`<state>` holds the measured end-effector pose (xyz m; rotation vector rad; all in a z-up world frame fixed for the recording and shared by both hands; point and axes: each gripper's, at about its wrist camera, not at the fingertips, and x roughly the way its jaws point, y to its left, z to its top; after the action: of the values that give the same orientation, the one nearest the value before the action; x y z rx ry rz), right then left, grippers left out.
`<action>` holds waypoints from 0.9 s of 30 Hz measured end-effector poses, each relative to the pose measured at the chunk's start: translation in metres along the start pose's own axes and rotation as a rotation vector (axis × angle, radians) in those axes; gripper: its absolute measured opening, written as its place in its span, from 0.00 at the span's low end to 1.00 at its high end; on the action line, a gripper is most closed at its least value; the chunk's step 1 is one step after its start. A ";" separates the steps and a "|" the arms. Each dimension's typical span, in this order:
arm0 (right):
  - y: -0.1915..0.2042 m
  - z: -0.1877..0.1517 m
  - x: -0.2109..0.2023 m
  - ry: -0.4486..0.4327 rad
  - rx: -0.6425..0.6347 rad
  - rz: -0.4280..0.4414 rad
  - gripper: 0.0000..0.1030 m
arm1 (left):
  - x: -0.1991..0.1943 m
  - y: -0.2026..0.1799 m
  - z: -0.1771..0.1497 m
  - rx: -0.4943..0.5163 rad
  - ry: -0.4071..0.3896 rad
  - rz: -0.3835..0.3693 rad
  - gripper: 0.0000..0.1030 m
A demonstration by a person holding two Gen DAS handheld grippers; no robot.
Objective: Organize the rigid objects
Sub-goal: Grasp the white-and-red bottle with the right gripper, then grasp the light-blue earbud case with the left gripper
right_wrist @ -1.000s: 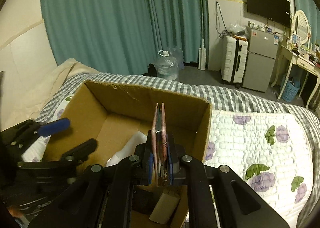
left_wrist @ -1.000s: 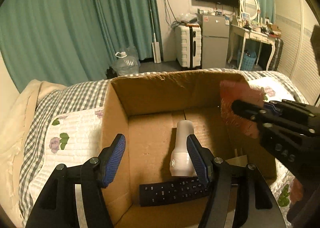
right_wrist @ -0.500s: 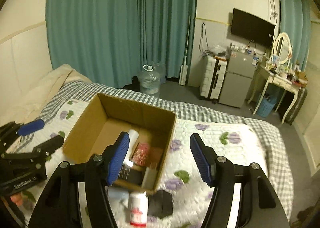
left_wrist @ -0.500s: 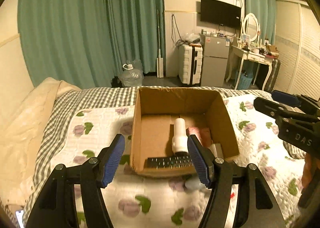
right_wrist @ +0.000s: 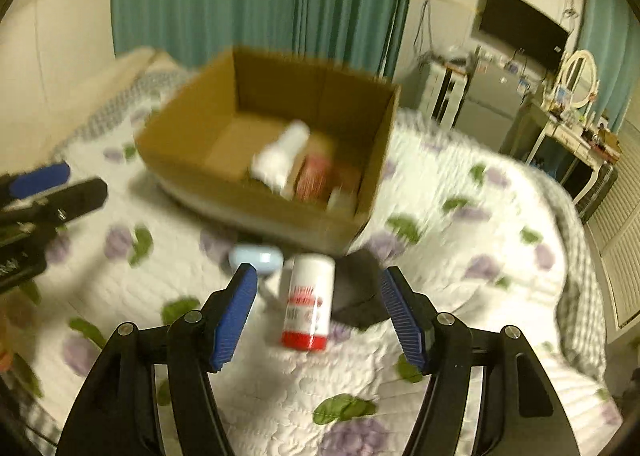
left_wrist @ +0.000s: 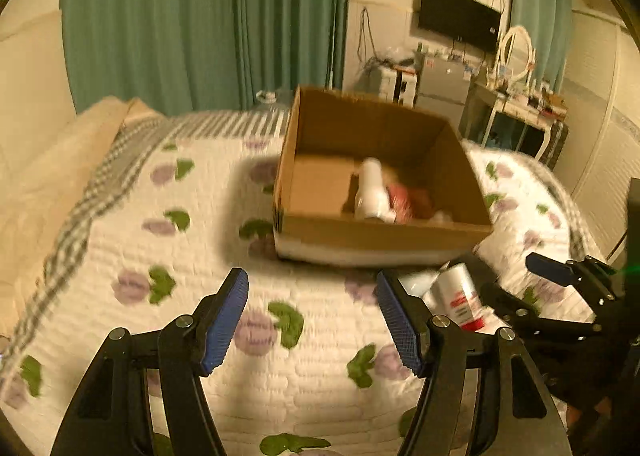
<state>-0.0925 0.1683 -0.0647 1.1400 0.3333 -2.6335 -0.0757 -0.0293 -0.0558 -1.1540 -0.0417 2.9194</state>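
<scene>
Right wrist view: the right tongs are wide open over a white bottle lying on the bed, near the box. The left tongs gape too, holding nothing.

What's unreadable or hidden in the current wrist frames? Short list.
- Cardboard box contents, both views: motion blur; a white bottle and something reddish show, nothing finer.
- Label text on the red-and-white bottle, right wrist view: blurred.
- Same bottle, left wrist view: lower part hidden behind the left gripper finger.
- Dark object on the quilt: identity unclear, partly behind the bottle.
- Right gripper: open, empty.
</scene>
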 end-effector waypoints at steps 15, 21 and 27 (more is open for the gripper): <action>0.011 -0.019 0.086 0.185 0.010 0.086 0.36 | 0.049 -0.010 -0.033 0.081 0.099 -0.002 0.67; 0.005 -0.023 0.064 0.129 0.039 0.116 0.34 | 0.050 -0.014 -0.033 0.099 0.104 -0.009 0.67; -0.009 -0.021 0.028 0.060 0.060 0.091 0.34 | 0.049 -0.030 -0.030 0.124 0.107 -0.032 0.67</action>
<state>-0.0991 0.1791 -0.0985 1.2249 0.2100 -2.5503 -0.0916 0.0016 -0.1104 -1.2738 0.1177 2.7824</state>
